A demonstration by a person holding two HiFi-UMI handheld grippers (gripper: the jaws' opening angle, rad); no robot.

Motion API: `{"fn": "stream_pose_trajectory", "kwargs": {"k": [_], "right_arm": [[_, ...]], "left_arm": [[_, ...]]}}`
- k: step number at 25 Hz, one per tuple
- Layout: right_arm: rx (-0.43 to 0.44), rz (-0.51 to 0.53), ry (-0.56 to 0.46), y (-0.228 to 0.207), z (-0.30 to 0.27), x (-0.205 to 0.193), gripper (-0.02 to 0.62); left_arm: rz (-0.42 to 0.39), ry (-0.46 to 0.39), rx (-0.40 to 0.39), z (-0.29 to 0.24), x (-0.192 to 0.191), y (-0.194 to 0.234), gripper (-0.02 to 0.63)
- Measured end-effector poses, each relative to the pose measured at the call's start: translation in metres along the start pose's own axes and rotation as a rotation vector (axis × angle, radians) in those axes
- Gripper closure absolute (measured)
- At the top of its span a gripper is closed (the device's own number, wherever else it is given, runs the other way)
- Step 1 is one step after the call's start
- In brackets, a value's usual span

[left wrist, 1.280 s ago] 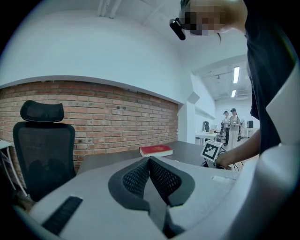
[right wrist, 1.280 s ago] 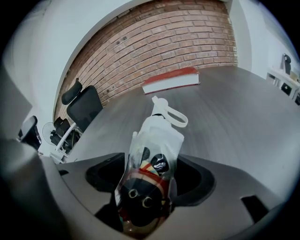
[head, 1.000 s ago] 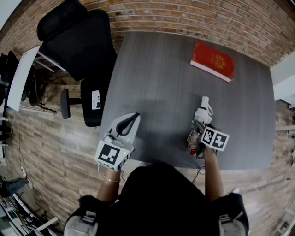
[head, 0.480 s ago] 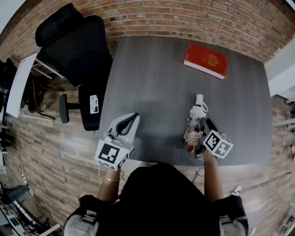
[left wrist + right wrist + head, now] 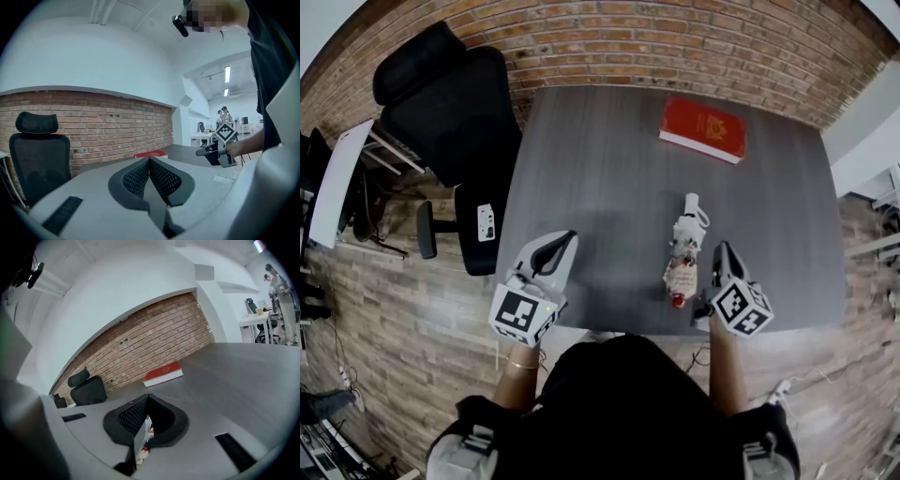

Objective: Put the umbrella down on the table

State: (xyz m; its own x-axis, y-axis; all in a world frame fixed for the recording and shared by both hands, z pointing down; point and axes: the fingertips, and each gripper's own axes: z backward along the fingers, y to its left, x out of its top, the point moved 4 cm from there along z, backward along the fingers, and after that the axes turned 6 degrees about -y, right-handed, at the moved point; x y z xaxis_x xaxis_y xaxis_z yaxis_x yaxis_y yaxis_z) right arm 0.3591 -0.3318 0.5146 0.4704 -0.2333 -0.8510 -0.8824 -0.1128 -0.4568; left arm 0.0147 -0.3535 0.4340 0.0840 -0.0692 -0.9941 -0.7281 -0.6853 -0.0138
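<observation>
Head view: right tool [image 5: 723, 250], jaws together, points forward beside umbrella [image 5: 682, 255]

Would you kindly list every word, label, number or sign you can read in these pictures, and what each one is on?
None can be read.
Red book: gold emblem on the cover, any lettering too small.
Umbrella: printed pattern, blurred.
White label on the office chair: too small.
Left gripper and right gripper: black-and-white square markers on their cubes, no letters.
</observation>
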Motion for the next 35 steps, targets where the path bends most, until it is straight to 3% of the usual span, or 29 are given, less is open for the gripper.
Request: {"fn": "stream_pose_trajectory", "kwargs": {"k": [14, 20, 35], "right_arm": [[0.119, 0.146, -0.089, 0.040, 0.045, 0.028, 0.598], [0.138, 0.190, -0.083, 0.045, 0.055, 0.026, 0.599], [0.148, 0.225, -0.064, 0.043, 0.061, 0.024, 0.598]], "left_arm": [[-0.022, -0.040, -0.041, 0.011, 0.021, -0.026, 0.603], [-0.037, -0.088, -0.058, 0.014, 0.024, -0.034, 0.603], [-0.023, -0.090, -0.050, 0.021, 0.025, -0.042, 0.603]]}}
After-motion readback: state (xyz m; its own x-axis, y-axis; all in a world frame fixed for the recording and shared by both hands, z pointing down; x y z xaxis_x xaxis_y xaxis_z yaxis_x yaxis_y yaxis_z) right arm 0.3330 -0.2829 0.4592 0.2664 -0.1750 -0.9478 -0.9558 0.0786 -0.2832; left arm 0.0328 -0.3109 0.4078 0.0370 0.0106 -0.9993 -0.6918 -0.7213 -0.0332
